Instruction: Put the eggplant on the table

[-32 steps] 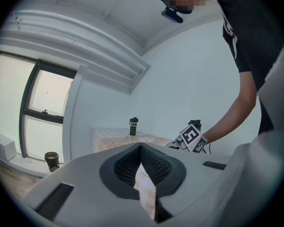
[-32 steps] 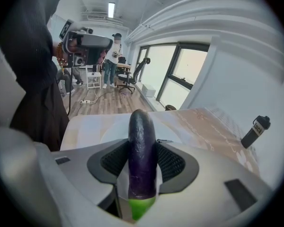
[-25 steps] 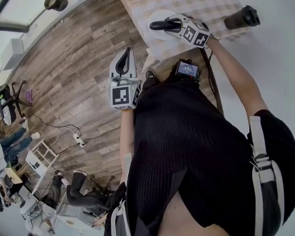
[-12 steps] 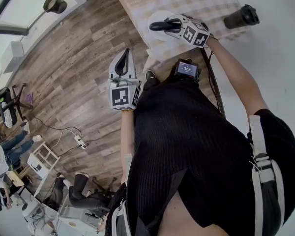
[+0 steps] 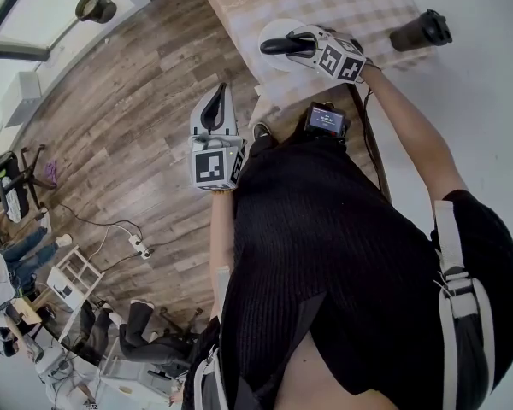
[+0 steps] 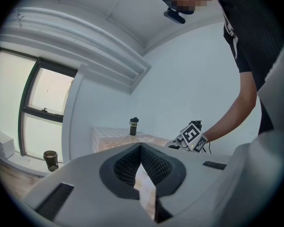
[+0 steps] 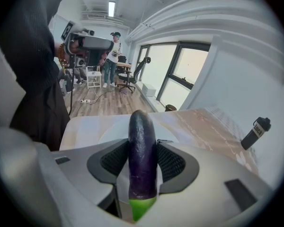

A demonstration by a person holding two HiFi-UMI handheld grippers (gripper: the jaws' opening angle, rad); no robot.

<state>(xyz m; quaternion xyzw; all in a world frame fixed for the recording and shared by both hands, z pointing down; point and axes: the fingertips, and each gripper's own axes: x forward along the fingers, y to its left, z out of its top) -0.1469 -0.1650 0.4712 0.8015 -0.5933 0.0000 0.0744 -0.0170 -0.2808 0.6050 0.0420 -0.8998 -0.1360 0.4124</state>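
Closest in, the left gripper (image 6: 140,145) is held level in front of the person's black top, out over the wooden floor (image 5: 128,118) and short of the table (image 5: 368,7). Its jaws are closed together with nothing between them.

Further out, the right gripper (image 7: 142,144) reaches forward and tilts down over the table's near left corner. Its jaws stand wide, and both pads press on the eggplant (image 7: 142,167). The eggplant lies lengthwise between them, green stem end toward the camera and dark purple tip pointing away. So the eggplant is in the gripper's hold, not lying free on the table.

Under the tip, a white plate (image 5: 272,31) sits on the checked cloth close to that same corner. The tip looks to be just above the plate, though neither view shows clearly whether it touches.

Beyond that, a black bottle (image 5: 421,31) stands upright by the table's right edge, well apart from the plate.

Farthest off, a dark pot (image 5: 97,3) stands on the floor near the window.
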